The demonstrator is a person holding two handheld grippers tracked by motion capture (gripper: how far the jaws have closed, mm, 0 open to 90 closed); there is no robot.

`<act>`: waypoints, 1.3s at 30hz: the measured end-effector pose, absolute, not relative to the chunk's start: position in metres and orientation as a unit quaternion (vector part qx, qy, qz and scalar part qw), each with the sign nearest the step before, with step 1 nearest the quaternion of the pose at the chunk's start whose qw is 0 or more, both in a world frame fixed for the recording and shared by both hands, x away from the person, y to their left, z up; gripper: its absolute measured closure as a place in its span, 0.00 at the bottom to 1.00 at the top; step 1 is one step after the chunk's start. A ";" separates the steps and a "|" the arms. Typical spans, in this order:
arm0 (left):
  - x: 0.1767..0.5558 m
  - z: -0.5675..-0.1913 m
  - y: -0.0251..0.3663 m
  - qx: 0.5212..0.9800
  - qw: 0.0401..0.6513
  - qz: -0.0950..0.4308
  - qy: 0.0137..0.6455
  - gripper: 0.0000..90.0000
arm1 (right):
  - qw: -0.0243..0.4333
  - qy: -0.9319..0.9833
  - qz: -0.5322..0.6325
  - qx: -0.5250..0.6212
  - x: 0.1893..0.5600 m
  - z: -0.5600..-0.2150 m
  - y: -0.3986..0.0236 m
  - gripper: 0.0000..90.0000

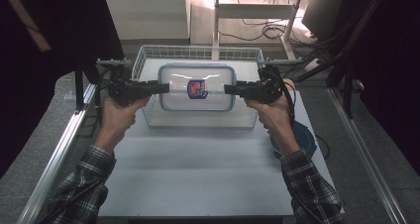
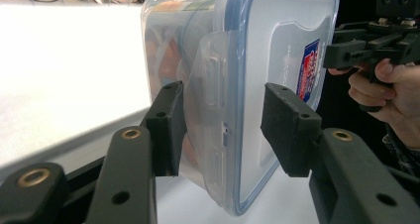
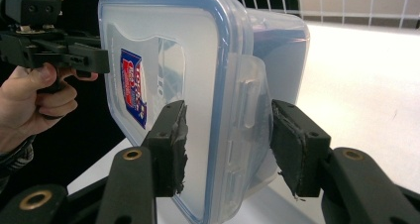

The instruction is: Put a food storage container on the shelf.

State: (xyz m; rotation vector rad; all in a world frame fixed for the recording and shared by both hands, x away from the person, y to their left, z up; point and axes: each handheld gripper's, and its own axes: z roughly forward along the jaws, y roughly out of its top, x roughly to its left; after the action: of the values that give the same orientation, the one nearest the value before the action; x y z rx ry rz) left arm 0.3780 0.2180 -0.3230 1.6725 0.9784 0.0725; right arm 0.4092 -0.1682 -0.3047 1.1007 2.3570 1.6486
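Box, a clear plastic food container with a blue-rimmed lid and a red and blue label, is hanging in the air above a white wire basket at the far side of the table. It is being carried between two hand-held grippers, one at each short end. Its long axis is running left to right, straight from one gripper to the other, and its lid is facing up toward the high camera.

The left gripper is pointing inward from the left, level with the table, and is clamping the box's left end. In the left gripper view its jaws are straddling the lid edge and the side latch, one on the lid face and one on the box's underside. The right gripper is mirroring it from the right, gripping the opposite end the same way across the rim and latch.

Both forearms, in plaid sleeves, are reaching forward from the near edge, roughly parallel, with wrists level. Neither hand is nearer; the box is sitting midway between them. A dark blue round object is lying on the table beside the right arm.

Any coming move appears to depend on both hands travelling together, keeping the box level.
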 end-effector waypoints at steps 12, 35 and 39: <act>0.404 -0.306 0.220 0.705 0.572 0.034 0.419 0.58 | 0.038 0.754 0.546 0.363 0.435 -0.285 -0.165 0.55; 0.429 -0.323 0.219 0.681 0.581 0.033 0.445 0.56 | 0.023 0.743 0.545 0.388 0.470 -0.299 -0.163 0.53; 0.430 -0.324 0.217 0.679 0.584 0.033 0.444 0.53 | 0.023 0.738 0.551 0.389 0.472 -0.301 -0.164 0.52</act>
State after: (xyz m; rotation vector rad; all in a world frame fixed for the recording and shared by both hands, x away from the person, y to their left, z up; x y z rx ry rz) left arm 0.4301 0.2170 -0.3239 1.5842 1.0368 0.0767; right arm 0.4723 -0.1638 -0.3012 1.2054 2.2849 1.7073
